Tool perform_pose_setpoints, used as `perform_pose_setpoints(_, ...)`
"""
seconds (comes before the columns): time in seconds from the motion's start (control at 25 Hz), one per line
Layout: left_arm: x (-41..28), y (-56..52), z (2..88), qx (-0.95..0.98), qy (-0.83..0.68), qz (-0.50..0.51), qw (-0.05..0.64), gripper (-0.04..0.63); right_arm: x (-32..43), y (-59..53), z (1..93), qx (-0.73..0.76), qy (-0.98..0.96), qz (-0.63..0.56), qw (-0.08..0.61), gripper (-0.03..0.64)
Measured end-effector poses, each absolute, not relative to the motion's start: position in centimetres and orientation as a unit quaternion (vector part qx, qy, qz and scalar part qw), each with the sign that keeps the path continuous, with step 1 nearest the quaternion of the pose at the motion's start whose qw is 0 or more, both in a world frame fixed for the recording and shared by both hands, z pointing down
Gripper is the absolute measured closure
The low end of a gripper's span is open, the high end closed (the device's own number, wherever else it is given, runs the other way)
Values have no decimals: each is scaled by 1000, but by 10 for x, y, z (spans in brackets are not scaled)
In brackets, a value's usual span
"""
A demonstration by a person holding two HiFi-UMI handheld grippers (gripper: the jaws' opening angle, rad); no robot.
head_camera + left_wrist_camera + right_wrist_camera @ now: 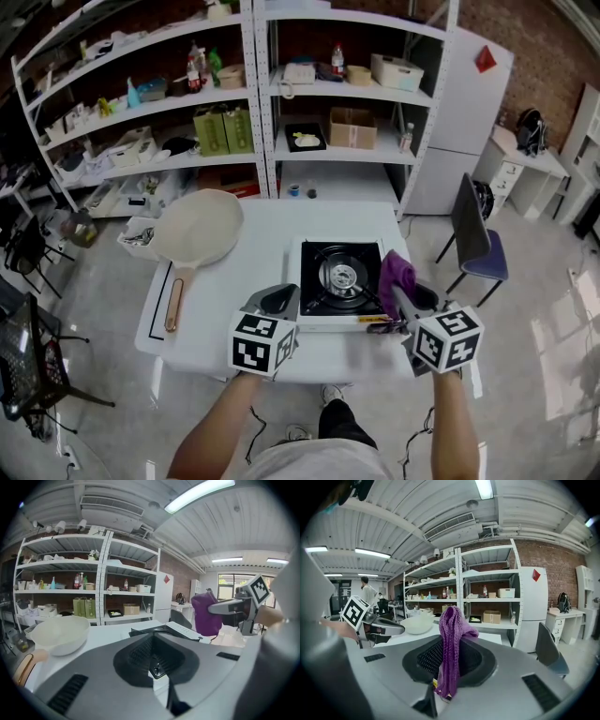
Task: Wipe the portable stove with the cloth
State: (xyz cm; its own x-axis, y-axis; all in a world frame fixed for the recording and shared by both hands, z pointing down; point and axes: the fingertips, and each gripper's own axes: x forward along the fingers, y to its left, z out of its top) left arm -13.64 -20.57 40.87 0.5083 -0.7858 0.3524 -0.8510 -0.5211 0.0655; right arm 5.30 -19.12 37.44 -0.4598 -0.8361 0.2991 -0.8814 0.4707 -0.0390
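Your right hand-held gripper point(449, 665) clamps the purple knit cloth point(452, 625) mid-fold. It's soft and floppy, so drag it flat across the portable stove point(339, 281). Your left hand-held gripper point(157, 660) seems closed, empty.

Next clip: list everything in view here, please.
table: one, white, centre
stove: one, white with black top, table's right part
pan: one, cream, table's left part
cloth: one, purple, by stove's right edge
shelves: two units, white, stocked, behind table
fridge: one, white, right of shelves
chair: one, dark back, blue seat, right of table
left tongs: shut, empty, at stove's near left corner
right tongs: shut on cloth, at stove's near right corner
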Motion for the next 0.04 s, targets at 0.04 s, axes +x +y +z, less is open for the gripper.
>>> perform_pose_setpoints(0.04,-137,-206,409,860,-476,141,116,591,53,-191,374,505,-849,96,119,555)
